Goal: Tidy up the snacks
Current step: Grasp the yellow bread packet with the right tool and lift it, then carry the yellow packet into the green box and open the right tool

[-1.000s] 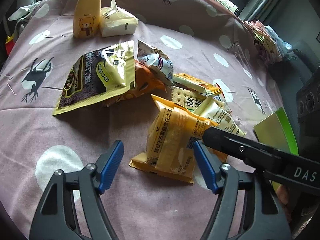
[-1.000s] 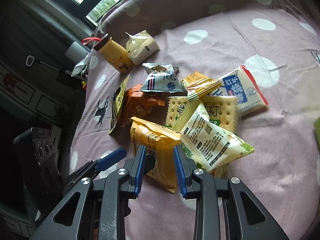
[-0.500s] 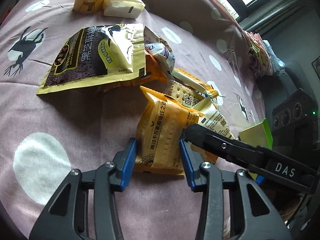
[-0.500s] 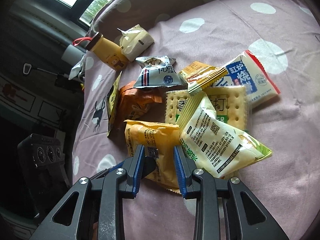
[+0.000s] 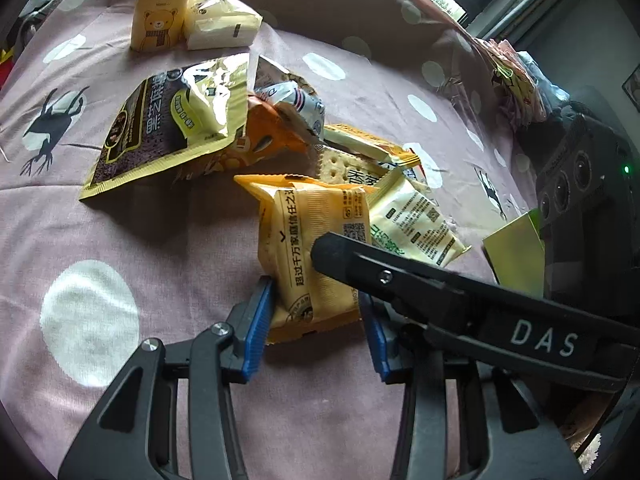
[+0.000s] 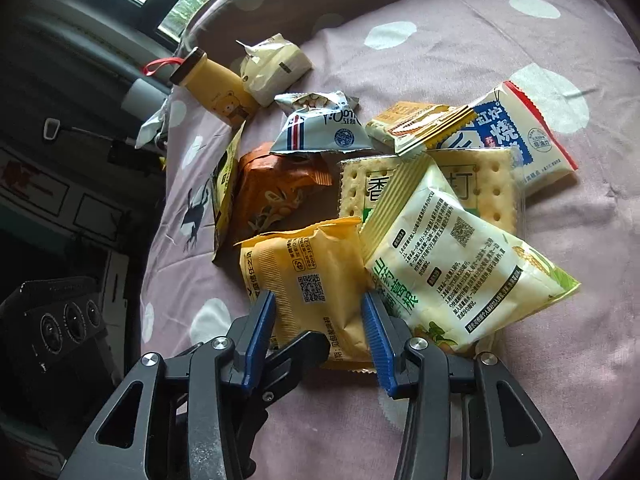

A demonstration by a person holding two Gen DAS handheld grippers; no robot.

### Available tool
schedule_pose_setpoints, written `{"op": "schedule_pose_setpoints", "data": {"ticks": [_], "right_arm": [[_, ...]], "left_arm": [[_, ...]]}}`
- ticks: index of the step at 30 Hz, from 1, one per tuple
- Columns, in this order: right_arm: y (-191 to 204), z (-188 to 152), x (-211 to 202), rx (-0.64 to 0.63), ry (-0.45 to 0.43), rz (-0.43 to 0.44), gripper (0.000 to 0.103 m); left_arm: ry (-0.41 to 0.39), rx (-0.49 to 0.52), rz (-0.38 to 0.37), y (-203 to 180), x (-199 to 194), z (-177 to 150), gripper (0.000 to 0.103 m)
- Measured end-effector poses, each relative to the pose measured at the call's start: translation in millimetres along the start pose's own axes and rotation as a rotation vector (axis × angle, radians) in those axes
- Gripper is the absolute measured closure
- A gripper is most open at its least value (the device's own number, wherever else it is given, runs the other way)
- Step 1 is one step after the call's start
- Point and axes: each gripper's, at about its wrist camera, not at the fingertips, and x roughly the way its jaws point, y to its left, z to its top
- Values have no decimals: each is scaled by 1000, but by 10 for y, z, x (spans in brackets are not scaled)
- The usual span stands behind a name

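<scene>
Cloth: matt mauve woven fabric, white dots, fine rough weave. Orange-yellow snack packet: matt plastic film, crimped ribbed seams. Black sesame pouch: glossy gold foil, strong glare. Pale green-white packet: satin plastic film. Cracker pack: clear glossy wrap. Left hand-held gripper: matt black plastic, ribbed blue pads, bright metal rivets. Bear bottle: smooth matt yellow plastic.

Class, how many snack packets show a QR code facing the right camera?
2: the yellow-orange packet nearest the camera, and the pale packet to its right. Others may be hidden.
</scene>
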Motion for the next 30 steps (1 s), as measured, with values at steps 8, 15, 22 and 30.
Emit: {"op": "schedule_pose_setpoints", "data": {"ticks": [8, 15, 22, 30], "right_arm": [[169, -175, -654, -58, -165, 35, 56], [9, -294, -1415, -41, -313, 72, 56], [-337, -471, -2063, 30, -451, -3, 56], [-814, -595, -2520, 141, -558, -69, 56]], "left_arm": [[-162, 121, -21, -437, -461, -33, 61], [-230, 237, -92, -1079, -656, 2, 61], [-213, 373, -177, -1745, -580, -65, 61], [-142, 488, -260, -2406, -314, -123, 61]]}}
